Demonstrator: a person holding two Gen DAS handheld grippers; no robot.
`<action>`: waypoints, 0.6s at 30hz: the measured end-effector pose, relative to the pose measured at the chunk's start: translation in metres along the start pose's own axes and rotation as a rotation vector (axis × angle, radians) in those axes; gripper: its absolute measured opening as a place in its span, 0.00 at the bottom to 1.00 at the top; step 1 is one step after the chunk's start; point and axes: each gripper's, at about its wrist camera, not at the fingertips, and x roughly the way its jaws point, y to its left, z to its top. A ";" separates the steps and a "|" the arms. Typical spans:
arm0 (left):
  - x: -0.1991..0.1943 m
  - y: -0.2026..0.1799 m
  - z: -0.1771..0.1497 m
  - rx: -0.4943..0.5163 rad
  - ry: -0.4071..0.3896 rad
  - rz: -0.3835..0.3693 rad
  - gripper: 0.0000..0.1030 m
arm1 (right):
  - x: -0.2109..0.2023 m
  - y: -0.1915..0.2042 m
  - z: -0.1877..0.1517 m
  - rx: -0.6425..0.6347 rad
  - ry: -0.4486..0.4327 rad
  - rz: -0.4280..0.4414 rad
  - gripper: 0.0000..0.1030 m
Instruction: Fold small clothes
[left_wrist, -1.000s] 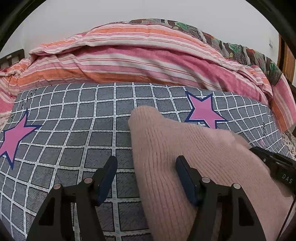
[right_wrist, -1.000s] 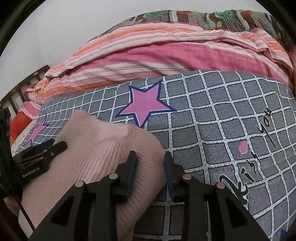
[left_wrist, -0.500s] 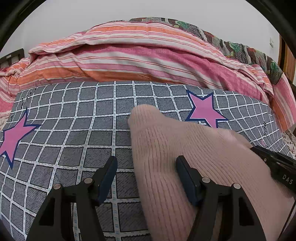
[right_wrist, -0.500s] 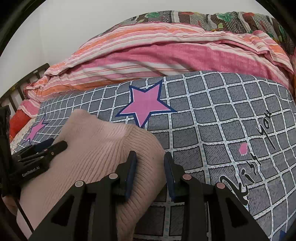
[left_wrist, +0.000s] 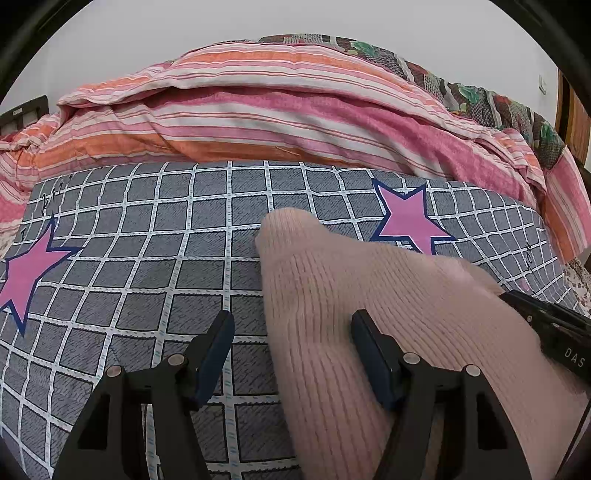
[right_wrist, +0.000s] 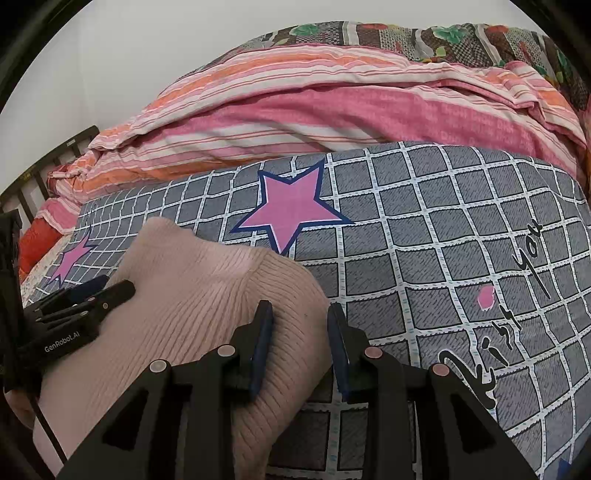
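A pale pink ribbed knit garment (left_wrist: 369, 295) lies on the grey checked bed cover (left_wrist: 147, 258); it also shows in the right wrist view (right_wrist: 192, 295). My left gripper (left_wrist: 291, 332) is open, its jaws wide apart astride the garment's left edge, the right finger resting on the knit. My right gripper (right_wrist: 300, 325) is partly open, its jaws astride the garment's right edge with a fold of knit between them. Each gripper shows in the other's view: the right one (left_wrist: 546, 332), the left one (right_wrist: 74, 306).
A pink and orange striped quilt (left_wrist: 277, 122) is heaped along the back of the bed, with a patterned blanket (right_wrist: 424, 37) behind it. The cover has pink stars (right_wrist: 291, 210) and black lettering (right_wrist: 498, 325). A dark bed frame (right_wrist: 37, 177) stands at the left.
Almost nothing differs. Both views have shifted very slightly; the grippers keep the same jaw openings and stay at the garment's two edges.
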 end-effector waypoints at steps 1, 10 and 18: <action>0.001 0.000 0.000 -0.002 0.000 -0.002 0.63 | 0.000 0.000 0.000 0.001 0.000 0.001 0.29; -0.003 0.012 0.014 -0.065 0.003 -0.047 0.63 | -0.002 -0.008 0.000 0.044 -0.002 0.056 0.29; 0.033 0.024 0.032 -0.143 0.047 -0.021 0.62 | -0.001 -0.009 0.000 0.056 0.001 0.065 0.29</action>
